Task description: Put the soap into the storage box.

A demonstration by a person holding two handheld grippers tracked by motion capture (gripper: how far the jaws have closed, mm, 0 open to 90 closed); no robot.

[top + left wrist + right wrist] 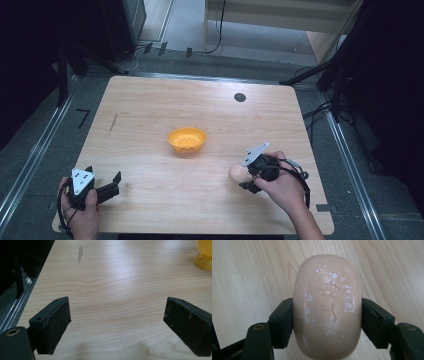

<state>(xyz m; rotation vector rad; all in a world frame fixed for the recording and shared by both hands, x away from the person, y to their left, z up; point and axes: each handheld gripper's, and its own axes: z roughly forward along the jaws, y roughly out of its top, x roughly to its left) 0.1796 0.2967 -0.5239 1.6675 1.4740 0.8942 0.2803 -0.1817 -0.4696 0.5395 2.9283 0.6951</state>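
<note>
Nearest us, the left claw (112,184) rests released at the table's (150,110) front left corner, jaws wide apart. To the right, our right claw (327,320) is clenched on a peach soap bar (327,307). Farther off, mid-table, sits an orange bowl (187,139).

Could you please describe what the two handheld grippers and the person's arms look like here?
Both the left gripper and the right gripper are black, each topped by a grey three-cornered plate and trailing a black cable. Their fingers are flat, rectangular black pads, scuffed and dusty. No sleeves show on the forearms.
</note>
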